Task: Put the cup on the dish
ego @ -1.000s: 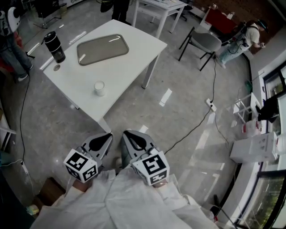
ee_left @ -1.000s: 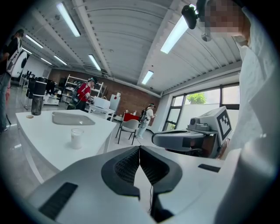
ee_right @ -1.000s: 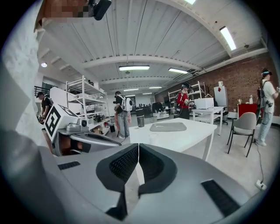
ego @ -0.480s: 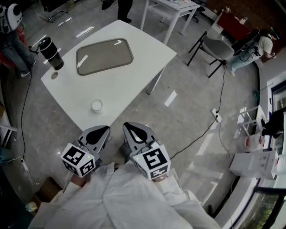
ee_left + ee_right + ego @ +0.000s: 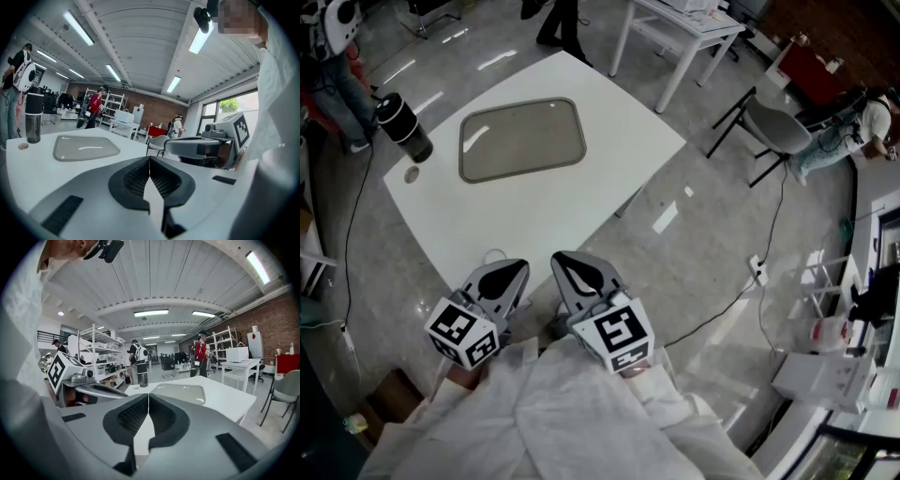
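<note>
The dish is a shallow grey tray on the far half of the white table; it also shows as the tray and the tray in the gripper views. Of the small white cup, only a sliver of rim shows at the table's near edge, behind my left gripper's tip. My left gripper and right gripper hang side by side at the near edge, both shut and empty.
A black tumbler stands at the table's left corner with a small round disc beside it. A grey chair and a second white table stand beyond. A cable runs across the floor. People stand at the room's edges.
The table has come closer and lower in the head view. The cup has slid down behind my left gripper's tip. Both grippers stay shut, held side by side.
</note>
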The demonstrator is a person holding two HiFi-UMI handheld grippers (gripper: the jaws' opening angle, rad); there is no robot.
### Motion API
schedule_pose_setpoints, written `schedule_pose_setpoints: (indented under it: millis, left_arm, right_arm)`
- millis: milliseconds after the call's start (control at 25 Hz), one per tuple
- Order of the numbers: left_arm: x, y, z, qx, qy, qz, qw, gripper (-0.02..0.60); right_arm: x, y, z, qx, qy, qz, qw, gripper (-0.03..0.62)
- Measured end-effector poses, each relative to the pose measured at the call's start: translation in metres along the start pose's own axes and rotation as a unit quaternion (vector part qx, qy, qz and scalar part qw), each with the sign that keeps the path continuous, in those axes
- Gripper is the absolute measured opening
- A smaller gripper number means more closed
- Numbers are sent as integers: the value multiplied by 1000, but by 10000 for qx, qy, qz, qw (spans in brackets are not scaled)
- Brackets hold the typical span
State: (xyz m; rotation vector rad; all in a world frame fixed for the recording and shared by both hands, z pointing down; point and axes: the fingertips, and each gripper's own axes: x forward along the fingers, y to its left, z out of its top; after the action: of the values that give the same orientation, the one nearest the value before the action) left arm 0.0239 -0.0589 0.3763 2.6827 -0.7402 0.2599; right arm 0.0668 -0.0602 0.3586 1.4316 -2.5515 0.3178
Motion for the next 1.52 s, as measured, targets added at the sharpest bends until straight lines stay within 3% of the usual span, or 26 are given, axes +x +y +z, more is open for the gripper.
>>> schedule_pose_setpoints:
  millis: [520, 1120, 1520]
  left_arm:
    - [33, 6, 7, -237, -181, 73, 9995, 9]
    - [-5, 40, 17, -261, -214, 345, 9988, 9]
    - [-49, 79, -1, -193, -257, 898, 9954, 9]
  right_arm:
    - [17, -24, -14, -15, 266, 455, 9986, 14]
    - [34, -3, -4, 51, 259, 618, 9977, 14]
    - [44, 16, -11, 146, 439, 752, 9961, 14]
